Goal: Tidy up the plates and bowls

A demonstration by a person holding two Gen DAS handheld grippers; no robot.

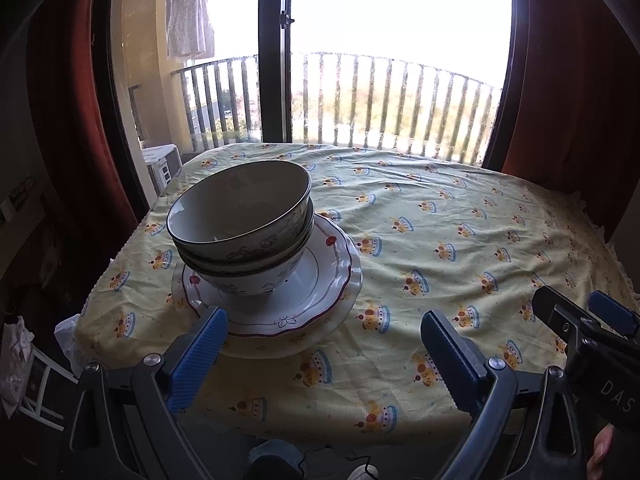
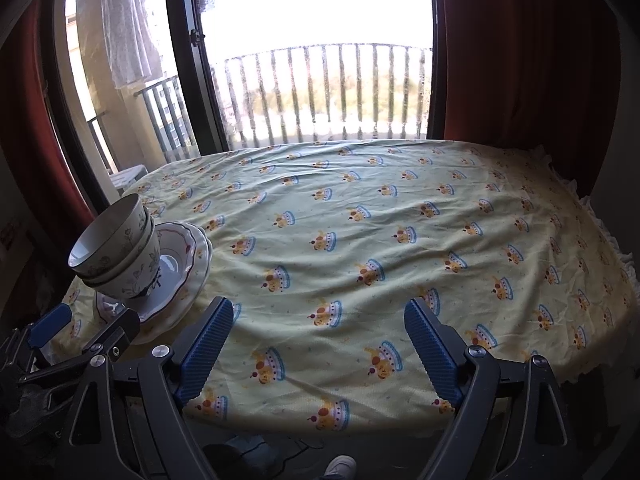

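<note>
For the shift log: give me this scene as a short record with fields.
surface: table under a yellow tablecloth with a crown print
plates: two stacked plates, near the table's left edge
bowls: two nested bowls, standing on the plates
left gripper: open, empty, just in front of the plates
right gripper: open, empty, over bare cloth
background: balcony railing, red curtain

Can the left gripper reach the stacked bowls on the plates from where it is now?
Probably yes. The left gripper is open and empty, and the bowls stand just ahead on the plates, a little to its left. Nothing lies between; the right gripper stays aside.
</note>
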